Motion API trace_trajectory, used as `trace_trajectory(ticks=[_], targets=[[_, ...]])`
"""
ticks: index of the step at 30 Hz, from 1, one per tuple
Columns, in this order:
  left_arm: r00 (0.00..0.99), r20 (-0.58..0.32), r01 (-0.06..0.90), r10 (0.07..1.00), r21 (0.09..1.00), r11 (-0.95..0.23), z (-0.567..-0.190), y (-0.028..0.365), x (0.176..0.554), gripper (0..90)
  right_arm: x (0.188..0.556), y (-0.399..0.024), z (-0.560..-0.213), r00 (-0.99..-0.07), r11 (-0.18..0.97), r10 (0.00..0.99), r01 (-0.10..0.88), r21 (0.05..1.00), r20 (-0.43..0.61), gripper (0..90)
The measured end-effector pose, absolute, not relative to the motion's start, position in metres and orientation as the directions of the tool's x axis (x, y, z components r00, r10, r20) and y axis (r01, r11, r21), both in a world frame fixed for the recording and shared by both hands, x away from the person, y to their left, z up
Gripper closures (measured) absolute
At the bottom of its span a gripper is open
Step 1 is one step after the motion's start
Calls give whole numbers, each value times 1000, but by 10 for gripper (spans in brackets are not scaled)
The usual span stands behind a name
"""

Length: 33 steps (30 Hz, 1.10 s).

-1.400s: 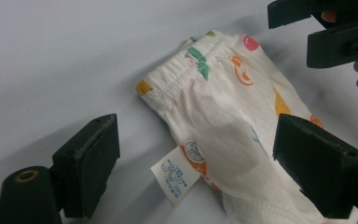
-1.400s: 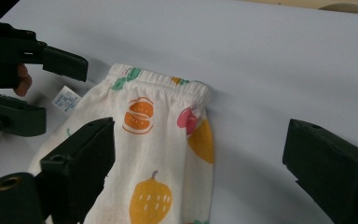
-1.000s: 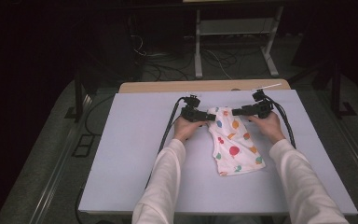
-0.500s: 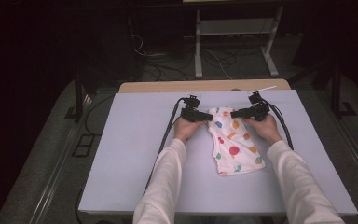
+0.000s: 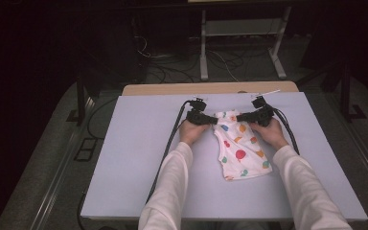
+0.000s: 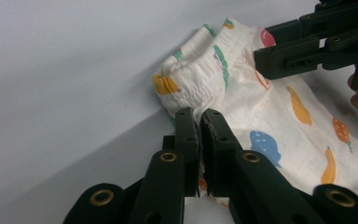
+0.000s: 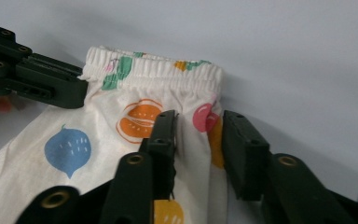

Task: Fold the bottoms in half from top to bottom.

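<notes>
Looking down from the high view, a pair of small fruit-print trousers is seen lying flat toward the far edge of the pale tabletop, waistband farthest away, with the left gripper and right gripper brought to the two waistband corners. From the left gripper view, its jaws are seen clenched on a fold of cloth just below the gathered waistband, having just been closing. From the right gripper view, the jaws have likewise just been closing, yet a gap remains: the side edge of the trousers lies between them, not yet pinched. One corner is judged secured; the second grasp and any lifting or folding are left.
</notes>
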<state>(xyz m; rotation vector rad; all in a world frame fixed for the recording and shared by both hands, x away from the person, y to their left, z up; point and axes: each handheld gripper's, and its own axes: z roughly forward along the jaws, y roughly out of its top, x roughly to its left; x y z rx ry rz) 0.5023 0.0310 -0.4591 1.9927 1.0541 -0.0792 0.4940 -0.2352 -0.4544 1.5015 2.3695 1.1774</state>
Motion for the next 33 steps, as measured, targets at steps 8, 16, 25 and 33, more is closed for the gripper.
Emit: trace_trajectory(ticks=[8, 16, 25, 33], targets=[[660, -393, 685, 640, 664, -300, -456, 30, 500, 882, 492, -228, -451, -492, 234, 820, 755, 613, 292, 868], [683, -395, 666, 614, 682, -303, -448, 28, 493, 890, 481, -238, -444, -501, 207, 808, 734, 647, 310, 870], [716, -373, 621, 590, 726, -296, -430, 25, 481, 891, 464, -253, -440, -506, 121, 784, 692, 712, 358, 869], [730, -384, 606, 565, 746, -276, -421, 25, 470, 892, 460, -260, -431, -530, 90, 757, 664, 742, 383, 869]])
